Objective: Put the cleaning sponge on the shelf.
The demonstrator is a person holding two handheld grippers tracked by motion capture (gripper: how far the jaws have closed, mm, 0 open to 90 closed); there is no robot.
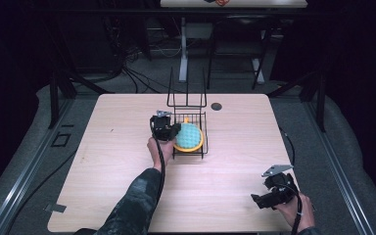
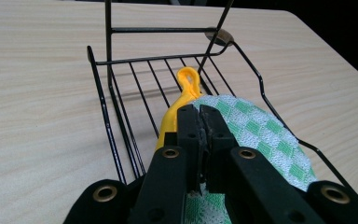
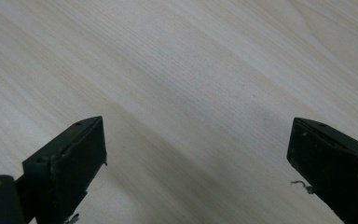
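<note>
**Left jaws clamped on the cloth in the rack**

The left gripper (image 2: pixel 201 116) has its jaws pressed together, with the edge of the green-and-white checked cloth (image 2: pixel 261 135) pinched between the pads. The cloth lies inside the black wire rack (image 2: pixel 107 116), draped over a yellow holder (image 2: pixel 177 112) whose loop end points toward the rack's far side. In the high view the cloth (image 1: pixel 190 135) reads as a round teal pad on a yellow rim, resting in the rack (image 1: pixel 204 147) near the middle of the table (image 1: pixel 107 171).

The left gripper (image 1: pixel 172 131) comes at the rack from its left side, just over the rack's left wall. The left hand (image 1: pixel 155 149) sits close behind it, wrist bent, with the camouflage sleeve (image 1: pixel 134 200) running up from the bottom edge and the cable trailing back along the forearm.

The right gripper (image 3: pixel 196 154) has its jaws wide apart, nothing between them, bare wood below. In the high view it (image 1: pixel 255 198) rests low near the table's front right corner, held in the right hand (image 1: pixel 293 210), jaws pointing left, well apart from the rack.

The rack's tall upright wires (image 1: pixel 187 88) rise at its far end. A small dark disc (image 1: pixel 216 106) lies on the table just beyond and to the right of them. The rack's thin wires surround the cloth on all sides.
</note>
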